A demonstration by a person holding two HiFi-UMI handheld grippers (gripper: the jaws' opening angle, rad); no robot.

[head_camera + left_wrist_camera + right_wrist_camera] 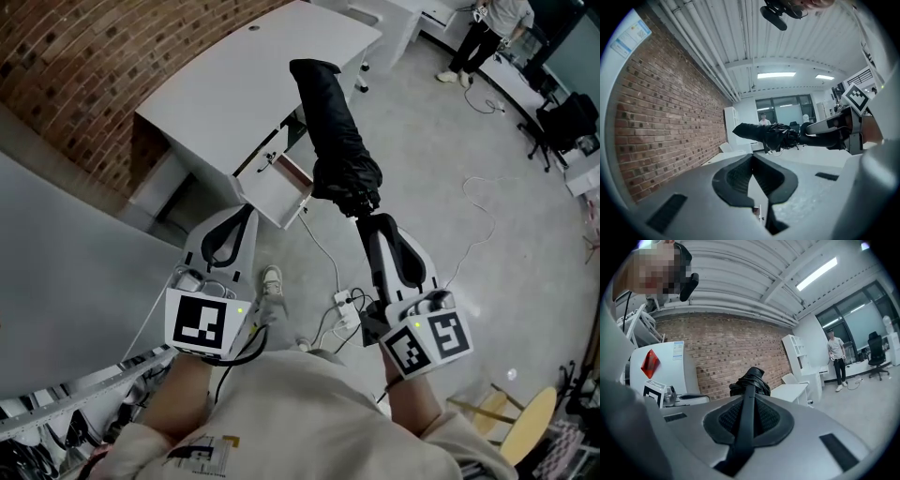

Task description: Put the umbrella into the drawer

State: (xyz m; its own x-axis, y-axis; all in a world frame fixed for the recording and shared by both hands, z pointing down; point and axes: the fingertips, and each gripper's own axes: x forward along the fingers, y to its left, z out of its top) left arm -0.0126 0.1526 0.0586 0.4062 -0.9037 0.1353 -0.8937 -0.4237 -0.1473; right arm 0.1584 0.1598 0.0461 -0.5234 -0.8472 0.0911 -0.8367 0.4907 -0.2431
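A black folded umbrella point(333, 131) is held in the air over the edge of the white desk point(253, 84), its tip pointing away from me. My right gripper point(370, 220) is shut on its handle end; in the right gripper view the umbrella point(750, 380) runs straight out between the jaws of that gripper point(749, 397). An open white drawer point(277, 192) sticks out from under the desk. My left gripper point(246, 208) hovers just left of the drawer's front, shut and holding nothing. The left gripper view shows the umbrella point(764, 133) crossing ahead of it.
A brick wall point(84, 56) stands behind the desk. Cables and a power strip point(345, 305) lie on the concrete floor below the grippers. A person point(478, 37) stands far off, near an office chair point(562, 122). A wooden chair point(520, 427) is at lower right.
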